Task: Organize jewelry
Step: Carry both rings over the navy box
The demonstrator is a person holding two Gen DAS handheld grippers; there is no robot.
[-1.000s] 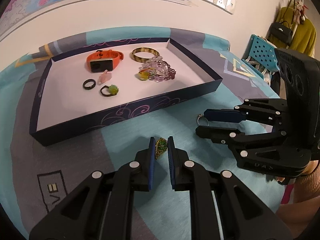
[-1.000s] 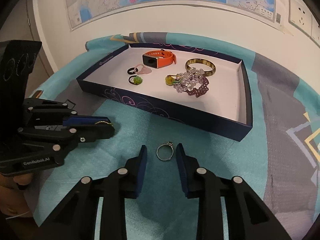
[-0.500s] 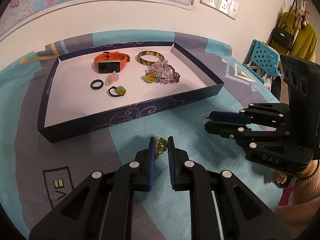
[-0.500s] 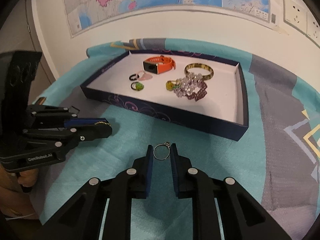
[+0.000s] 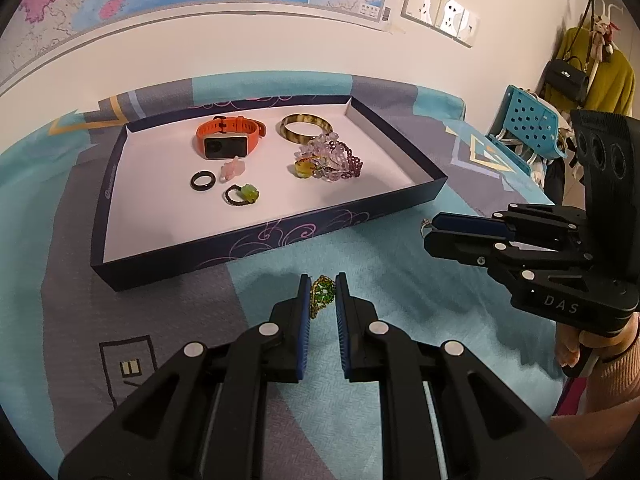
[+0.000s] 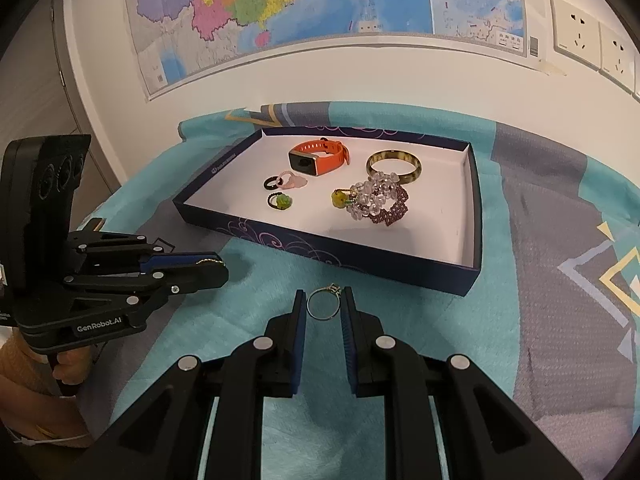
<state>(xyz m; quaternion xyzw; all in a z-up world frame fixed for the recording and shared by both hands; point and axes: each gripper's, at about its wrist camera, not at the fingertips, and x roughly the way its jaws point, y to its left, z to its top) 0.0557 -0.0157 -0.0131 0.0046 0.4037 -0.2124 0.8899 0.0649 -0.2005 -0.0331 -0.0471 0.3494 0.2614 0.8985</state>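
My left gripper (image 5: 323, 292) is shut on a green and gold ornament (image 5: 322, 290), held just above the cloth in front of the tray. My right gripper (image 6: 324, 308) is shut on a thin silver ring (image 6: 324, 305), whose band spans the gap between the pads. The dark blue tray (image 5: 240, 256) with a white floor holds an orange smartwatch (image 5: 226, 138), a brown bangle (image 5: 306, 128), beaded bracelets (image 5: 334, 160), a black ring (image 5: 202, 181) and a green-flower ring (image 5: 242, 195). Each gripper shows in the other's view, the right gripper (image 5: 430, 232) and the left gripper (image 6: 220, 266).
A teal and grey patterned cloth (image 6: 560, 280) covers the table. A wall with a map (image 6: 280, 0) and sockets (image 5: 440, 10) stands behind the tray. A blue perforated chair (image 5: 528, 124) and hanging bags sit at the right. A person's hands hold both handles.
The right gripper's jaws closed from beside the silver ring onto it. Both views now sit a little higher and further back from the tray. The left grip is unchanged.
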